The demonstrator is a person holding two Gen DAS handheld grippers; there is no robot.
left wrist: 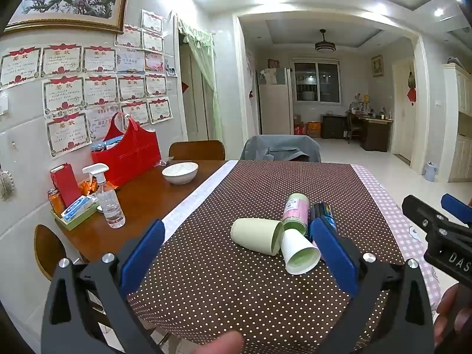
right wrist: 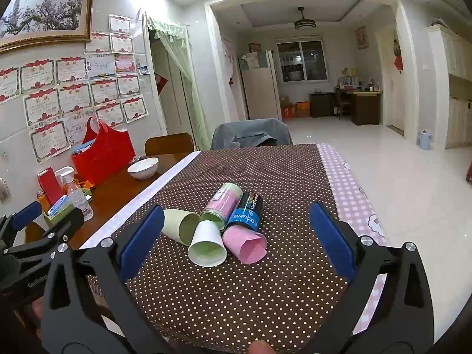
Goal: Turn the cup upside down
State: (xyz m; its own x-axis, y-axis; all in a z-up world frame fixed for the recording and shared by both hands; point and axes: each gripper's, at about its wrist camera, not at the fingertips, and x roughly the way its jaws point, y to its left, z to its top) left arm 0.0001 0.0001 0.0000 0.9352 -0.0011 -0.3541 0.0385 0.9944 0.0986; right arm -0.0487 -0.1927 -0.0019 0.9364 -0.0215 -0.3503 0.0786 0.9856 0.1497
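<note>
A pale green cup [left wrist: 256,235] [right wrist: 180,226] lies on its side on the brown dotted tablecloth [left wrist: 236,289], mouth facing right. A white paper cup [left wrist: 298,254] [right wrist: 207,247] lies beside it, mouth toward me. A pink-and-green canister [left wrist: 296,214] [right wrist: 224,206] and a black-and-blue can [left wrist: 323,213] [right wrist: 247,211] with a pink cloth [right wrist: 246,244] lie behind them. My left gripper [left wrist: 237,253] is open and empty, a little short of the cups. My right gripper [right wrist: 236,236] is open and empty, hovering before the cups; it also shows in the left wrist view [left wrist: 436,221].
A white bowl [left wrist: 180,172], a red bag [left wrist: 126,155], a spray bottle [left wrist: 107,197] and a tray of small items [left wrist: 73,209] stand on the wooden table at left. Two chairs [left wrist: 280,147] stand at the far edge. A pink checked cloth [right wrist: 354,188] covers the table's right side.
</note>
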